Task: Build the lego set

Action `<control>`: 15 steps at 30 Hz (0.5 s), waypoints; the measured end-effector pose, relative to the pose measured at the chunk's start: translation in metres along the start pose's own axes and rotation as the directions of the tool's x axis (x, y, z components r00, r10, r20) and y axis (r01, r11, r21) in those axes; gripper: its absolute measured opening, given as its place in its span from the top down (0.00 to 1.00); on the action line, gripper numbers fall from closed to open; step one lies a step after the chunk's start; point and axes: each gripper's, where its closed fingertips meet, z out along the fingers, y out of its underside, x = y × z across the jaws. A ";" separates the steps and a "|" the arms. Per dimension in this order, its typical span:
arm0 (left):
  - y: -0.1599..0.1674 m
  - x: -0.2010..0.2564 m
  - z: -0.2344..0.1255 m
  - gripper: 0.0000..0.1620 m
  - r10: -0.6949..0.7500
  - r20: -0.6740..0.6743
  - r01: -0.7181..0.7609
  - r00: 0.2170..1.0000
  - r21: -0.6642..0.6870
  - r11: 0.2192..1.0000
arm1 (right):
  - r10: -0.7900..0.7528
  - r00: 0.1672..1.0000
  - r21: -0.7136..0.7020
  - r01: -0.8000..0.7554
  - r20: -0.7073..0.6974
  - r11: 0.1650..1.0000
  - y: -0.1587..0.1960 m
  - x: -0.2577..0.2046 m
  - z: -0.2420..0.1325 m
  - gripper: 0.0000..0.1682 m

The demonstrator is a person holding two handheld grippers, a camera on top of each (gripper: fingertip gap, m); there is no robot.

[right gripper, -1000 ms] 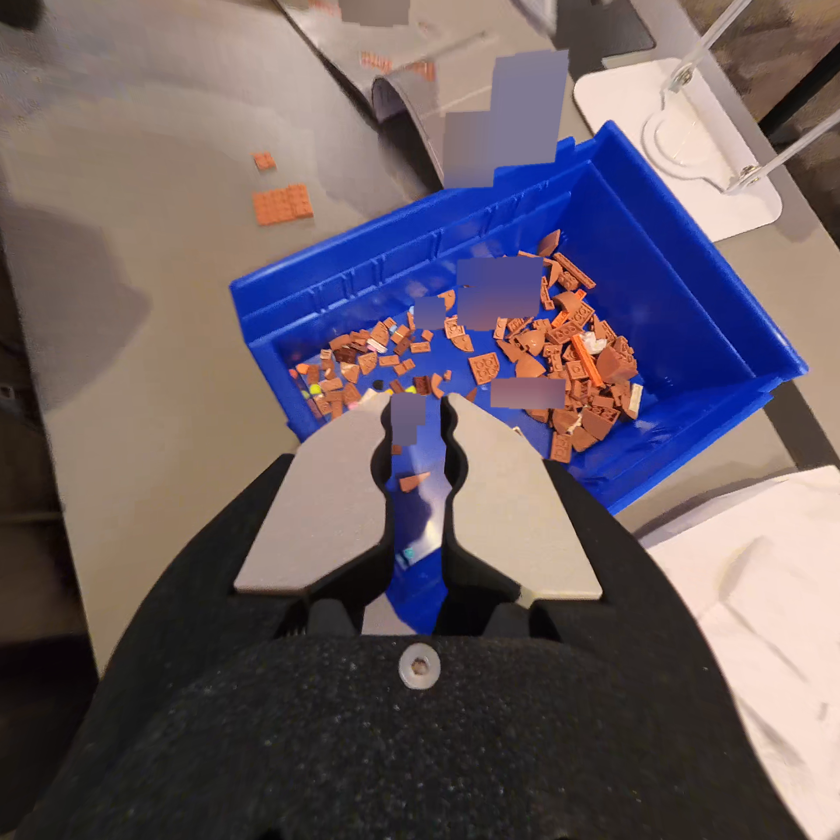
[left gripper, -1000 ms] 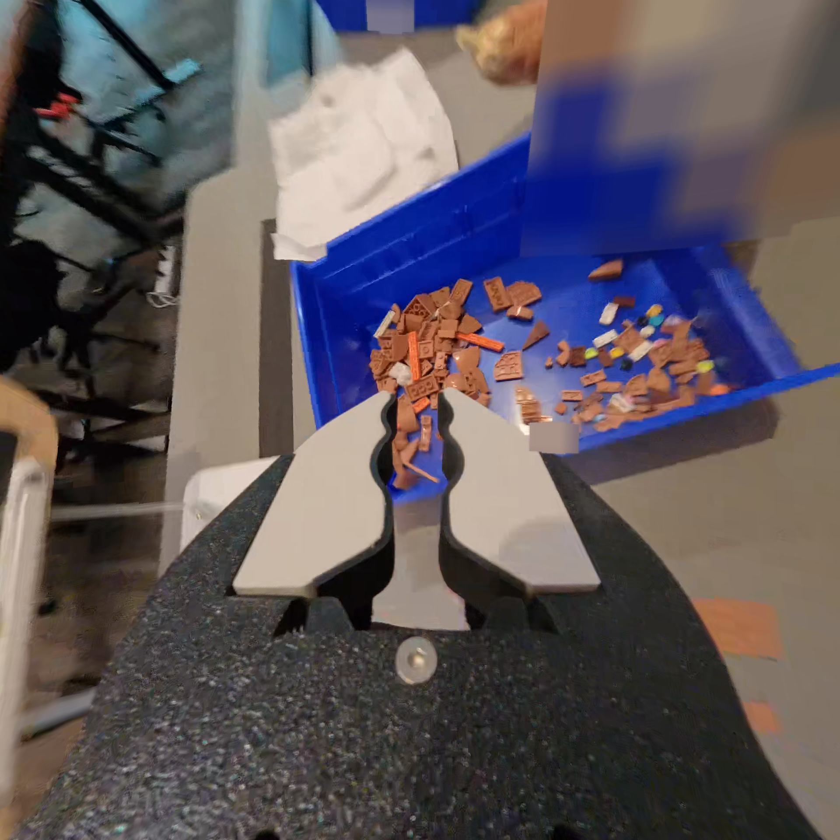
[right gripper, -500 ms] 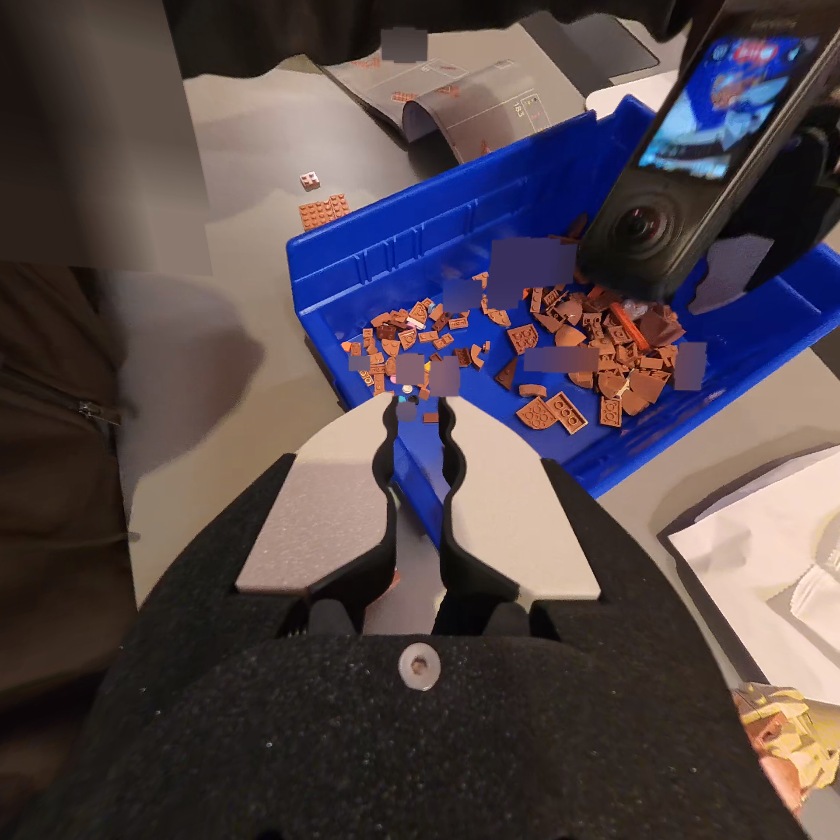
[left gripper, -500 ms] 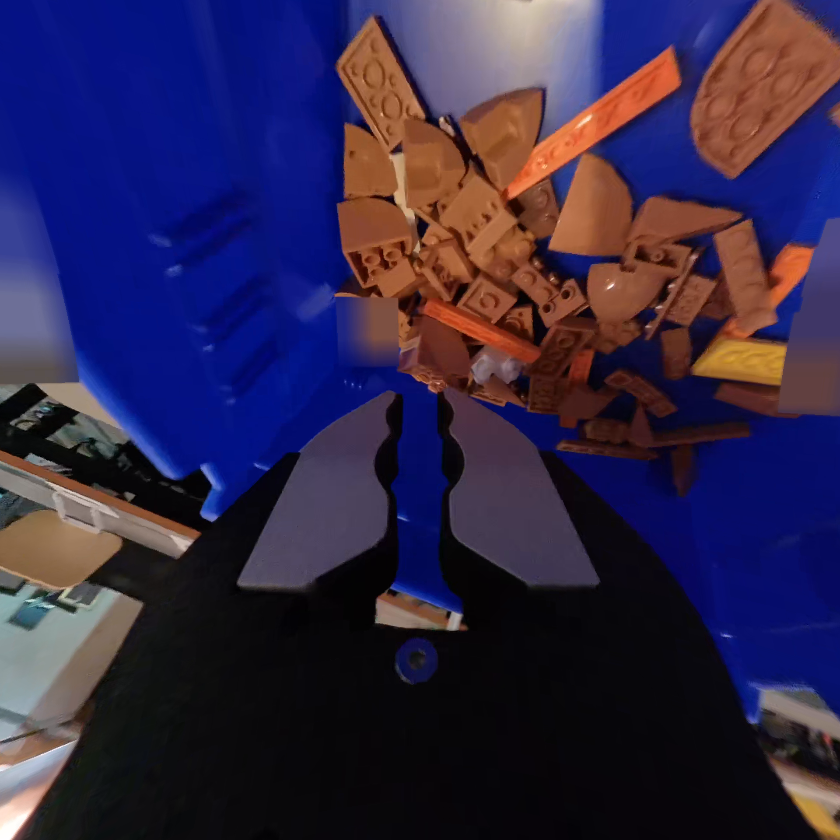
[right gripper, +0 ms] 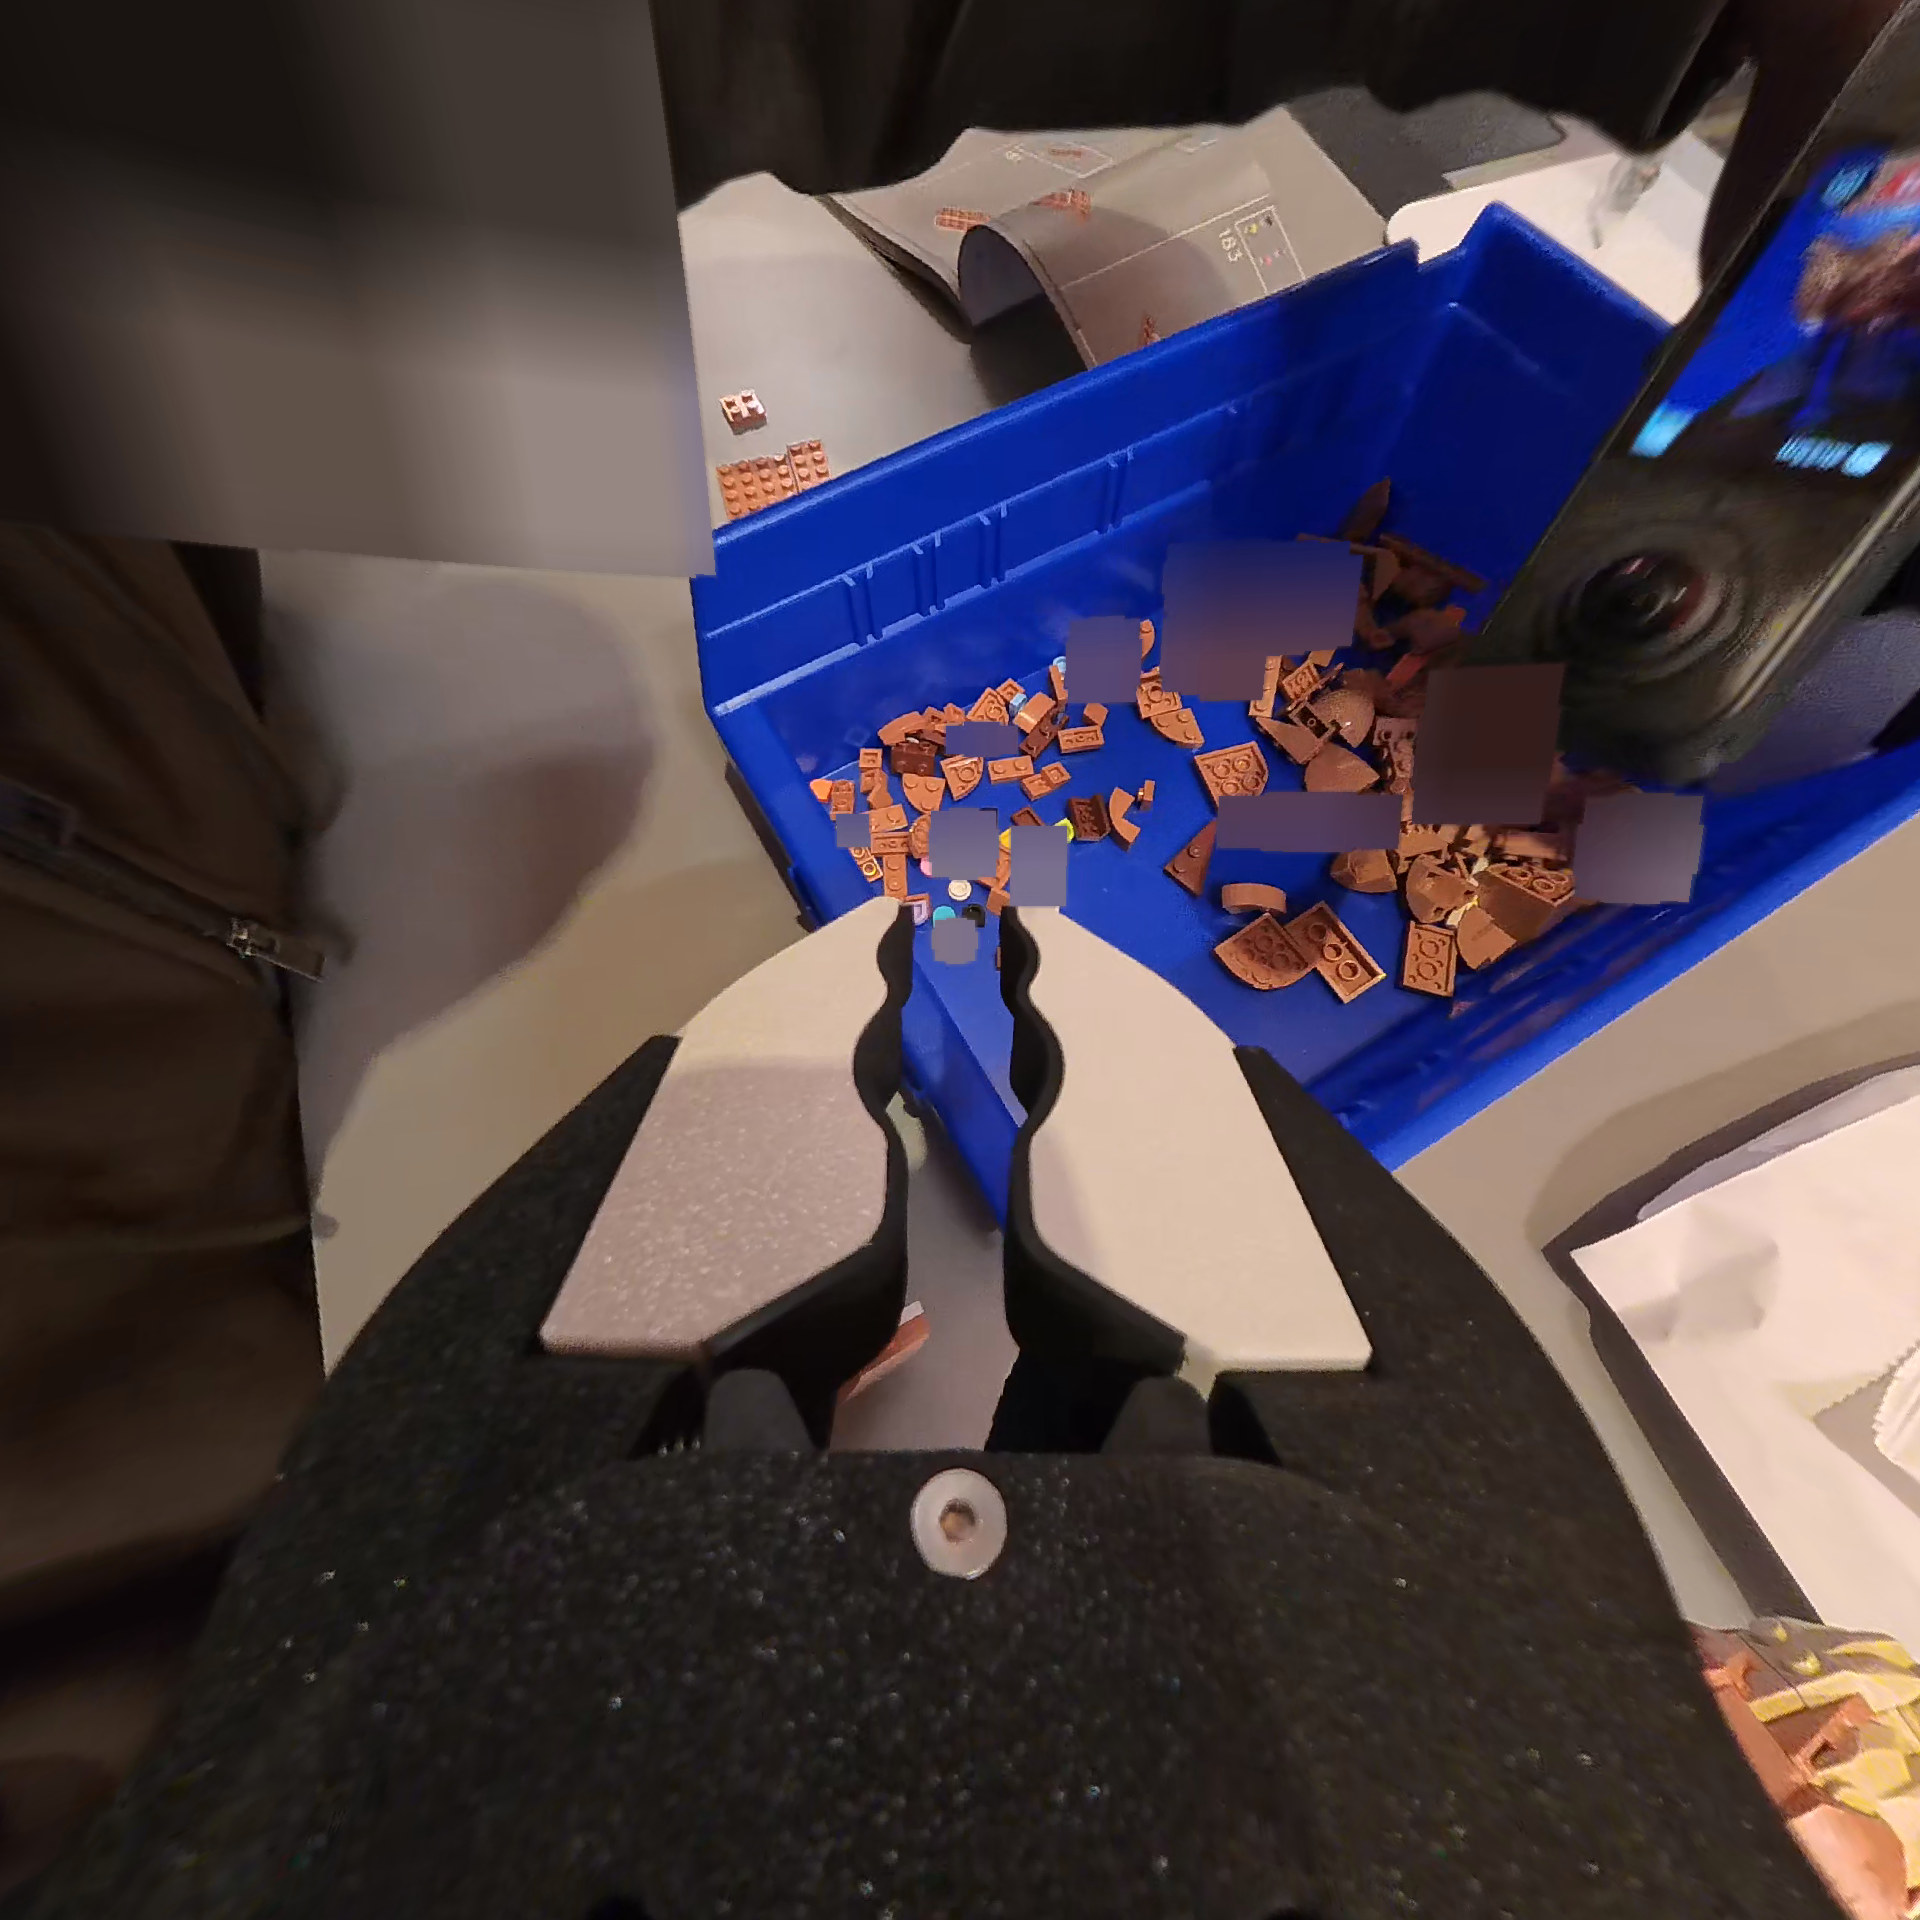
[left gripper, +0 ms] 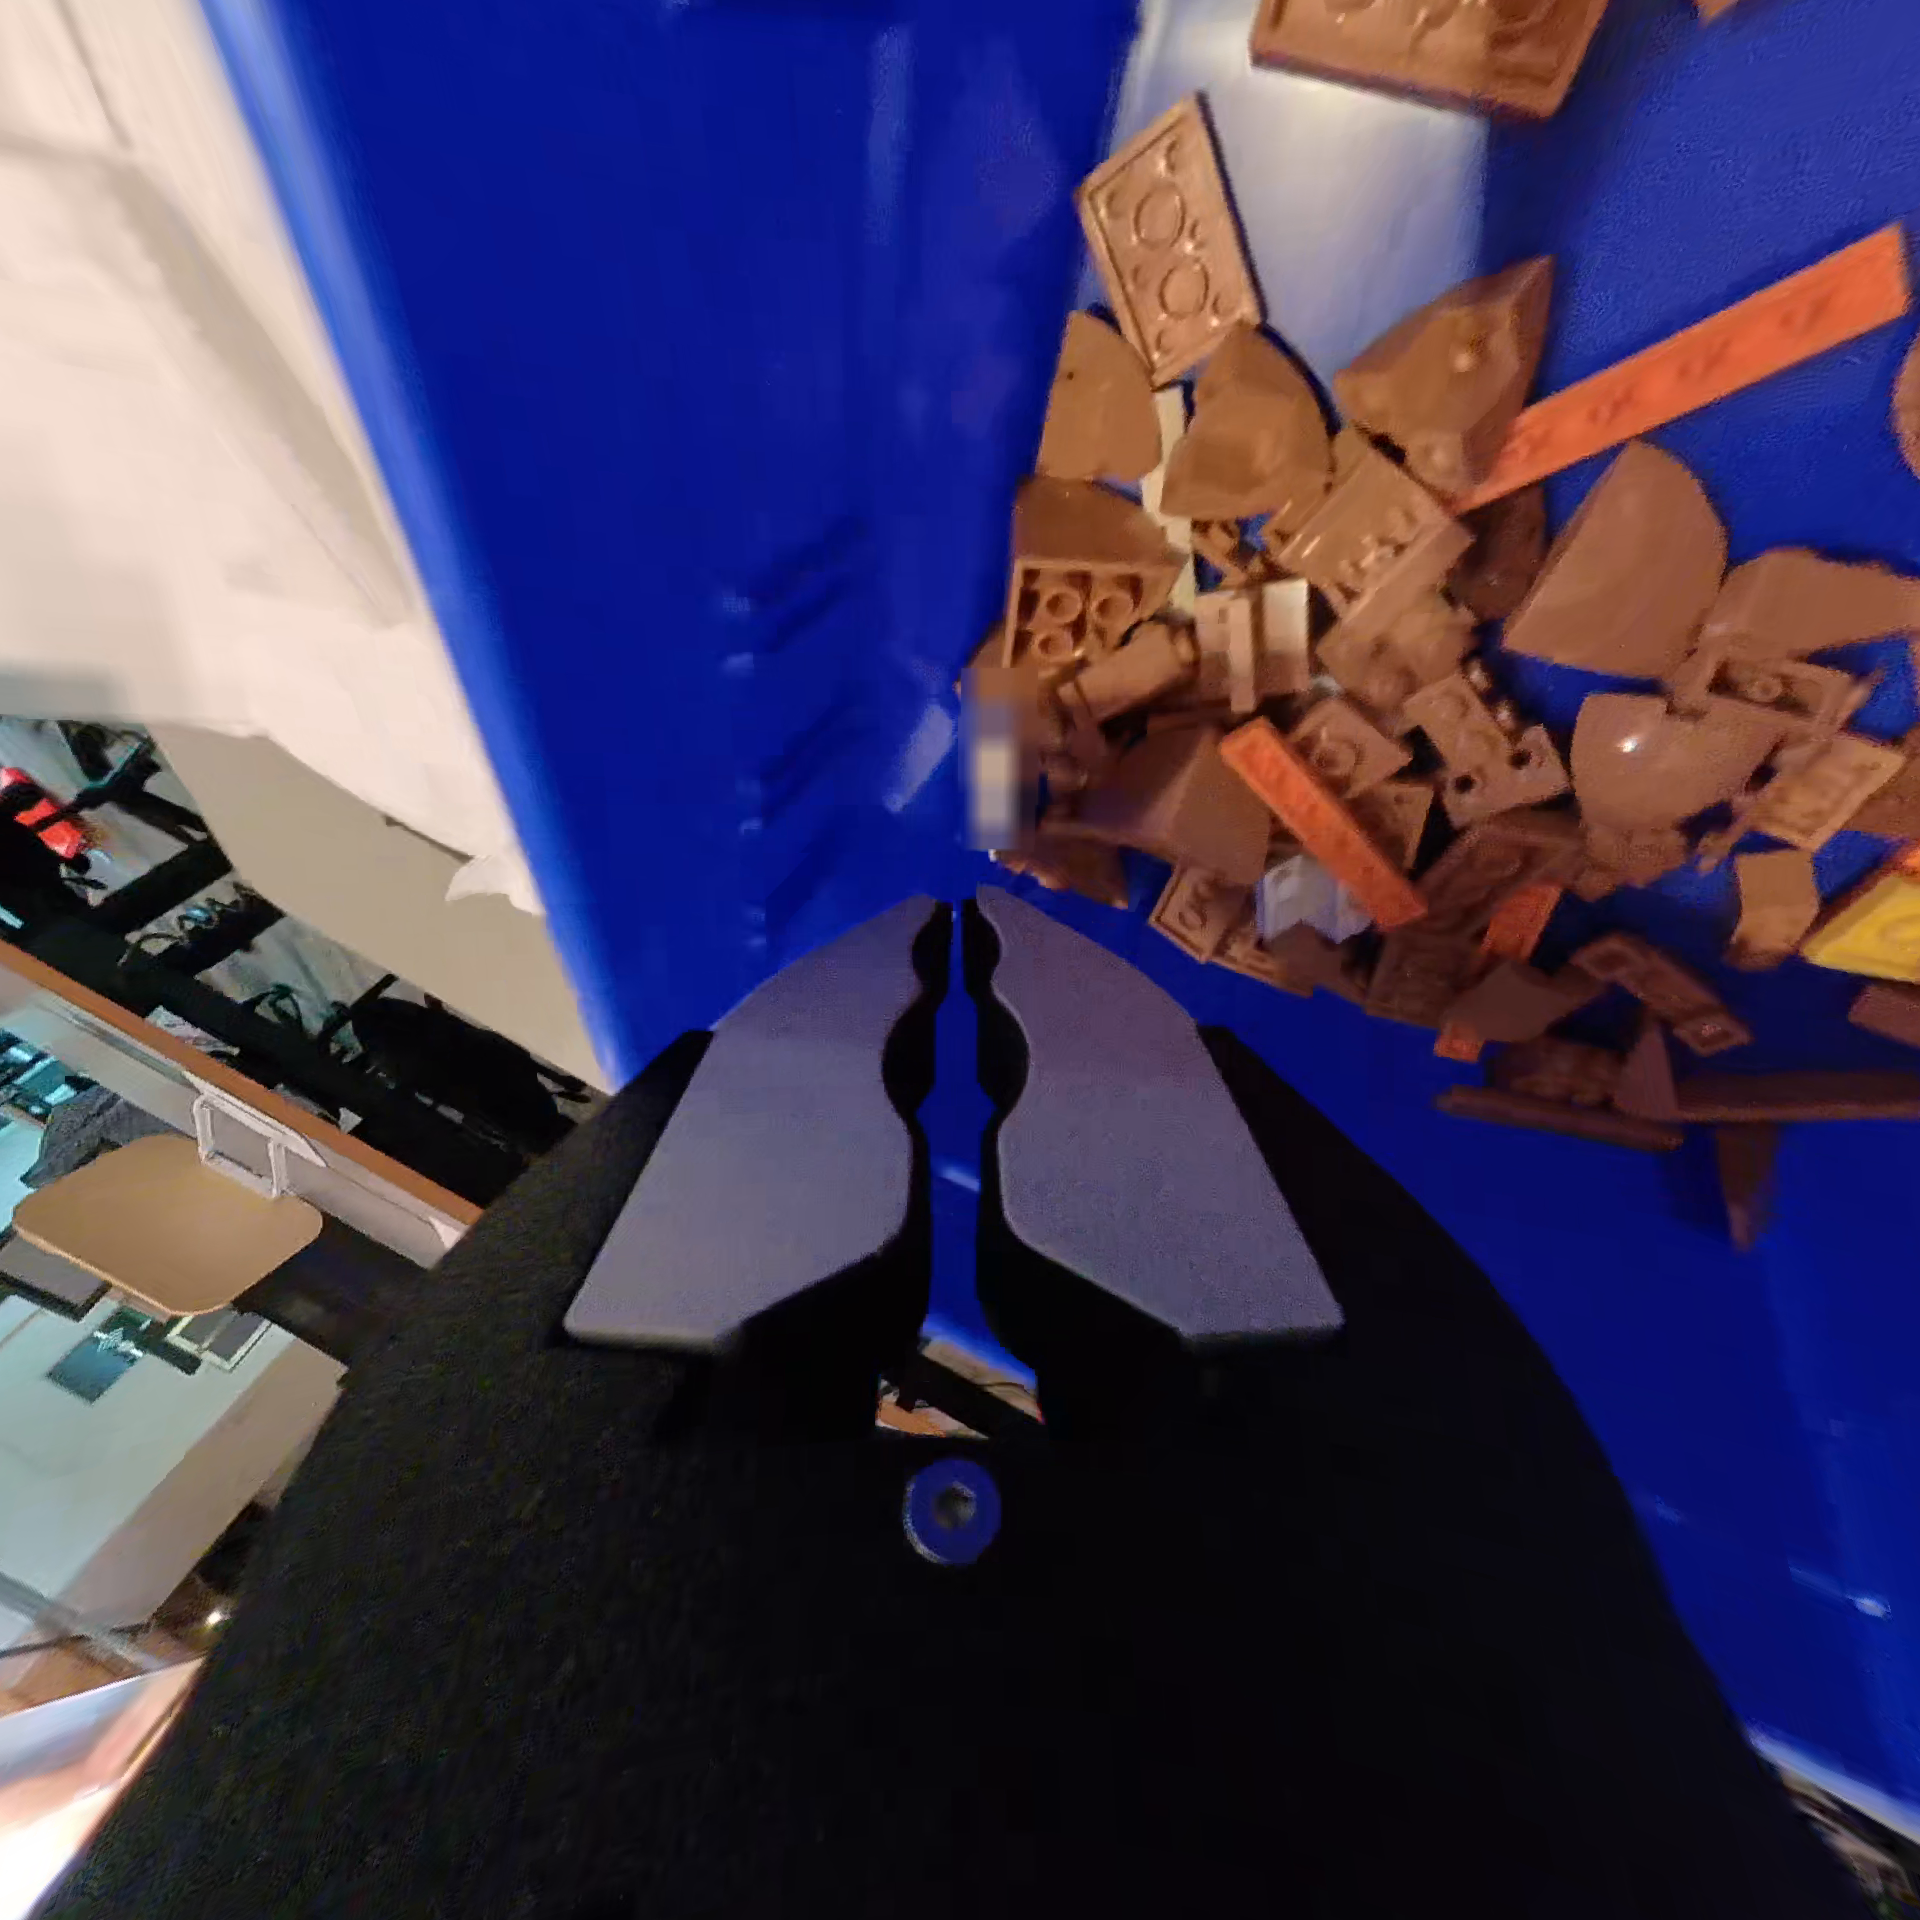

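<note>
A blue bin (right gripper: 1039, 520) on the grey table holds loose brown lego pieces in two heaps, a small one (right gripper: 935, 769) and a bigger one (right gripper: 1455, 883). My left gripper (left gripper: 957, 909) is down inside the bin, jaws shut with nothing visible between them, tips just short of the brown heap (left gripper: 1299, 644) and near the bin wall (left gripper: 675, 520). A long orange plate (left gripper: 1683, 364) lies on that heap. In the right wrist view the left gripper's camera body (right gripper: 1714, 582) hangs over the bigger heap. My right gripper (right gripper: 956, 920) is open and empty above the bin's near corner.
A brown plate (right gripper: 769, 480) and a small piece (right gripper: 742, 407) lie on the table beyond the bin. An open instruction booklet (right gripper: 1091, 229) lies behind it. White paper (right gripper: 1766, 1299) lies at the right, a bag of pieces (right gripper: 1829, 1714) at the bottom right. A person's dark garment (right gripper: 125, 935) fills the left. There is about 25 cm between the tips of the two grippers. My left gripper's tips are some 11 cm from the long orange plate (left gripper: 1683, 364).
My left gripper has dropped from above the bin down into it and its jaws have closed. My right gripper has pulled back to the bin's near corner.
</note>
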 end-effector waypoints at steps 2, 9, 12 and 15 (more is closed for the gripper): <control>0.007 0.004 -0.007 0.97 0.015 -0.022 -0.016 1.000 -0.026 1.000 | -0.001 1.000 -0.004 0.001 -0.005 1.000 -0.001 0.001 0.000 0.91; 0.022 0.034 0.005 0.95 0.221 -0.169 -0.255 0.960 -0.215 0.943 | -0.008 1.000 0.012 0.008 0.008 1.000 -0.005 -0.004 0.000 0.91; 0.019 0.037 0.014 0.95 0.253 -0.188 -0.292 0.949 -0.229 0.929 | -0.015 1.000 0.019 0.014 0.011 1.000 -0.006 -0.006 0.000 0.91; 0.015 0.038 0.021 0.95 0.260 -0.190 -0.298 0.947 -0.215 0.930 | -0.015 1.000 0.023 0.014 0.010 1.000 -0.006 -0.008 -0.003 0.91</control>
